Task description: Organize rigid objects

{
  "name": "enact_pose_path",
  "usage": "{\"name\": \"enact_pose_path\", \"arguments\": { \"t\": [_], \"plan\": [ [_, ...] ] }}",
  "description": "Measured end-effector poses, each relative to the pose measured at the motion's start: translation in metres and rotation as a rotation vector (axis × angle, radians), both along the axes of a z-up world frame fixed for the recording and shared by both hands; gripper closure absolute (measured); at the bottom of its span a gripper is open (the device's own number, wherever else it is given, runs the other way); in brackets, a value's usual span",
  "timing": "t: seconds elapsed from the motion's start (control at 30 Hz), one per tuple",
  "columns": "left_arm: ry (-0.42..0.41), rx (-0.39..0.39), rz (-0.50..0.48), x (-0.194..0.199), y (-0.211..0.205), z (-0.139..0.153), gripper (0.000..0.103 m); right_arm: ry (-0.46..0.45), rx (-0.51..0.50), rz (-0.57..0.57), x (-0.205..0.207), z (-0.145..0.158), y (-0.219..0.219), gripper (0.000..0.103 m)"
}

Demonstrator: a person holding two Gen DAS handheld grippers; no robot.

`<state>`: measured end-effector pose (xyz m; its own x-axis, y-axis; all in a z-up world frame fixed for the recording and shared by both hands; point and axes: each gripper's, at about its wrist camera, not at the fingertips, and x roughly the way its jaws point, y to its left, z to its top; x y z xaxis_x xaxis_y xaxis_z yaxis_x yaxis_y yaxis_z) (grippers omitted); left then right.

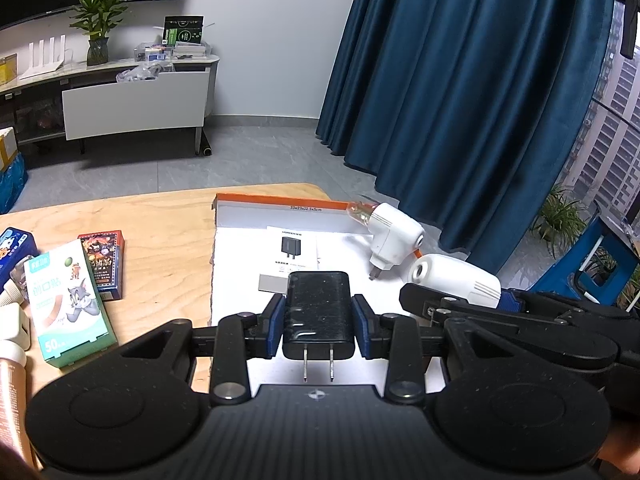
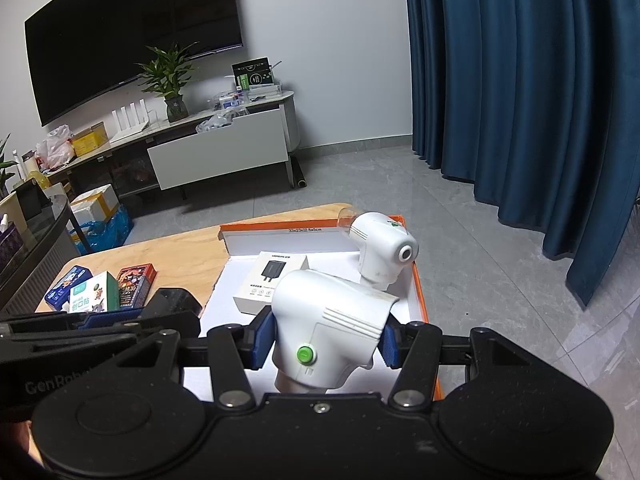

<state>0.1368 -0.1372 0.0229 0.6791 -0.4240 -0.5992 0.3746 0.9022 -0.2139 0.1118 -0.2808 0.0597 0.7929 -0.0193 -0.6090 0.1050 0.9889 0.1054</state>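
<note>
My left gripper (image 1: 319, 320) is shut on a black plug charger (image 1: 319, 312), prongs toward the camera, held over the white-lined orange-rimmed box (image 1: 276, 202). My right gripper (image 2: 326, 340) is shut on a white plug-in device with a green button (image 2: 332, 328), over the same box (image 2: 420, 288); it also shows in the left wrist view (image 1: 456, 278). A second white plug-in device (image 1: 394, 236) stands at the box's far right corner, also seen in the right wrist view (image 2: 382, 254). A white charger carton (image 2: 272, 280) lies inside the box.
On the wooden table (image 1: 160, 232) left of the box lie a green plaster carton (image 1: 66, 300), a red-and-blue card box (image 1: 104, 262) and a blue pack (image 1: 14, 246). The table edge is just beyond the box; blue curtains (image 1: 460, 80) hang behind.
</note>
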Motion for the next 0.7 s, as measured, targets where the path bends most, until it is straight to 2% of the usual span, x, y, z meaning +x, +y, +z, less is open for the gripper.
{"name": "enact_pose_path", "arguments": {
  "t": [0.7],
  "plan": [
    [0.006,0.009,-0.017,0.0027,-0.0059,-0.0028,0.067,0.006,0.001,-0.010,0.0022,-0.0045,-0.0046,0.040]
  ]
}}
